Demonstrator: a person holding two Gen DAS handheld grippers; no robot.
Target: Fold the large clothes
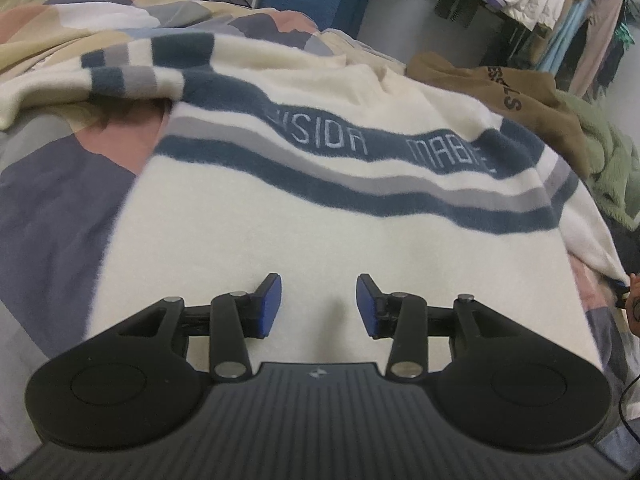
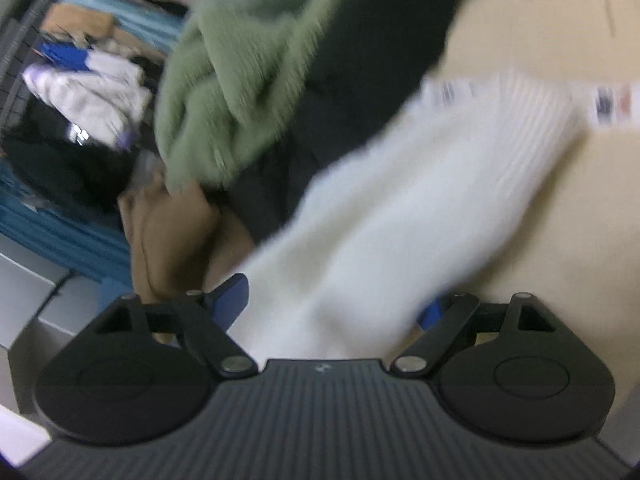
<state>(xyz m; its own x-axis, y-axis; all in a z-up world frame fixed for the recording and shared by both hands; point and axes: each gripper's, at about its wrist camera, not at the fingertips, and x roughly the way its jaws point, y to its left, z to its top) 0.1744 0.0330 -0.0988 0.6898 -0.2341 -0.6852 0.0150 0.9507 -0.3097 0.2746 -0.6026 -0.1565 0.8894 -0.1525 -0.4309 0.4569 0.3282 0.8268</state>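
Hovering left claw (image 1: 319,304) over cream sweater (image 1: 304,236) — jaws parted, empty.

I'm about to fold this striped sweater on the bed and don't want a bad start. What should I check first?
1. Cream striped sweater lies flat across its body: ok.
2. Left tongs open over the fabric, nothing between the pads: ok.
3. Right tongs open around the white sleeve: ok.
4. Sleeve gripped: not ok.
5. Green fleece and brown garment clear of the sweater's edge: cannot tell.
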